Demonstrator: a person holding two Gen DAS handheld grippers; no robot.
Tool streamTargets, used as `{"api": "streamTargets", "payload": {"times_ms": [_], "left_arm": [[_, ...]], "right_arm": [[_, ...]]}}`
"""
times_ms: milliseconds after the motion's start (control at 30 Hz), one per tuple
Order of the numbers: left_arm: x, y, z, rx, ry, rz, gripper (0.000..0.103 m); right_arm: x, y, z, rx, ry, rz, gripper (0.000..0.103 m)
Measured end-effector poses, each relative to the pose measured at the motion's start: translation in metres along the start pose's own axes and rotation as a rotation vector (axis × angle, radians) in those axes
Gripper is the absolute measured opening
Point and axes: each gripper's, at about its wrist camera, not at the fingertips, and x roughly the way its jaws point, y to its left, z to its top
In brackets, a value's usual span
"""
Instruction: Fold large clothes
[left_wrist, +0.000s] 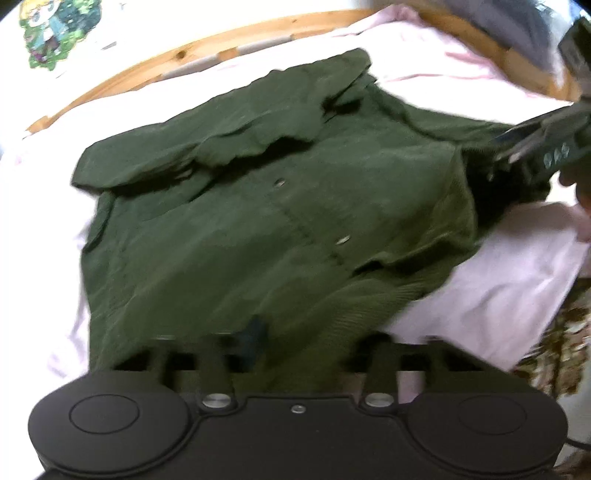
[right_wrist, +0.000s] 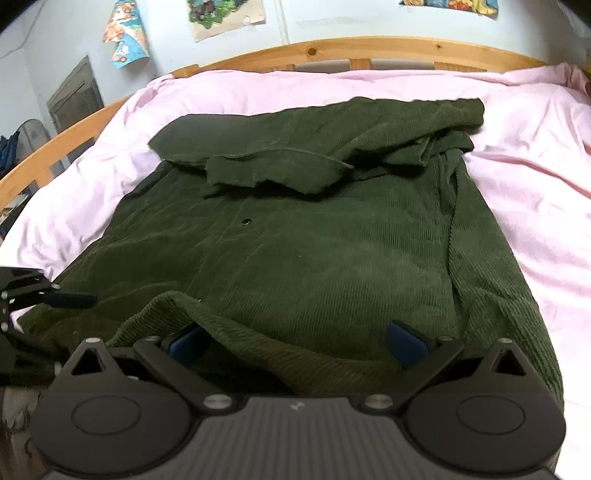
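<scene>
A dark green corduroy jacket (right_wrist: 295, 240) lies front up on the pink sheet (right_wrist: 535, 192), its collar and a folded sleeve (right_wrist: 280, 166) at the far end. My left gripper (left_wrist: 303, 332) sits at the near hem. Its jaws stand narrow with ribbed cloth bunched between them, one blue pad (left_wrist: 255, 332) shows and the other is buried. In the right wrist view the left gripper (right_wrist: 74, 300) rests on the hem's left corner. My right gripper (right_wrist: 295, 343) is open at the hem's other corner, a raised fold of cloth lying loose between its pads (right_wrist: 406, 339). The left wrist view shows the right gripper (left_wrist: 506, 147) low over that corner.
A wooden bed frame (right_wrist: 332, 48) curves round the far and left sides of the bed. Posters (right_wrist: 125, 33) hang on the pale wall behind. Dark clothing (left_wrist: 517, 26) is piled at the far right. Brown patterned fabric (left_wrist: 561, 350) lies beyond the sheet's near right edge.
</scene>
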Motion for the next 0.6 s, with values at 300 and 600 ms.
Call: {"api": "streamTargets", "payload": {"times_ms": [300, 600], "left_arm": [[-0.003, 0.025, 0.031, -0.057, -0.010, -0.083, 0.020], [-0.003, 0.031, 0.039, -0.069, -0.026, -0.066, 0.022]], "right_arm": [[-0.016, 0.043, -0.030, -0.450, 0.002, -0.005, 0.103], [0.012, 0.045, -0.014, -0.410, -0.071, -0.116, 0.030]]}}
